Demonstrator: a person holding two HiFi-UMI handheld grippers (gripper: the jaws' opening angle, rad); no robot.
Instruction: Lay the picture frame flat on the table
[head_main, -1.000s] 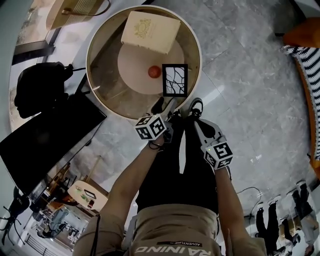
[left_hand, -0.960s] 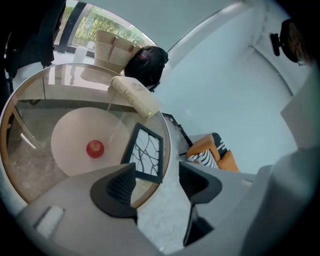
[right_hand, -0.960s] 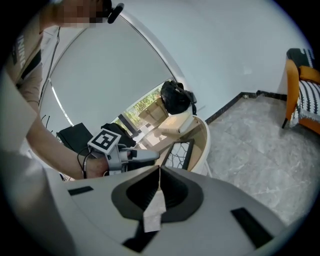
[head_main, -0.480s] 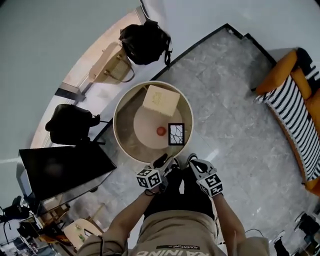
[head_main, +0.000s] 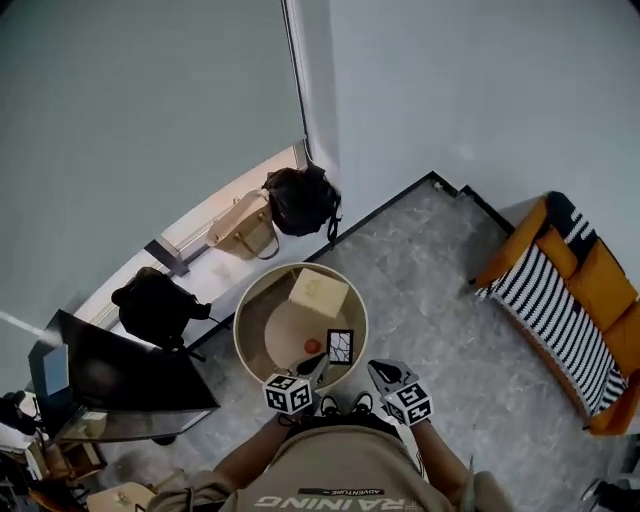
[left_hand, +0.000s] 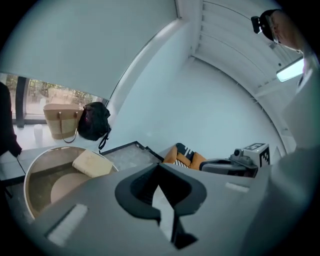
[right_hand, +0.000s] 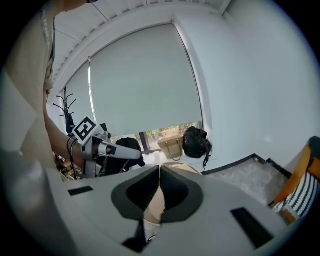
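- Head view: the frame (head_main: 340, 346) sits on the round table (head_main: 247, 322) by its near rim, just beside a red ball (head_main: 312, 346). Whether it stands or lies flat cannot be told from above. The left gripper (head_main: 312, 368) and right gripper (head_main: 383, 372) are apart from it.
- Left gripper view: the jaws have just been closing and now meet, with nothing between them.
- Right gripper view: the jaws are together and empty.
- Risk: reaching in with closed jaws could topple the frame hard or send the ball rolling off.
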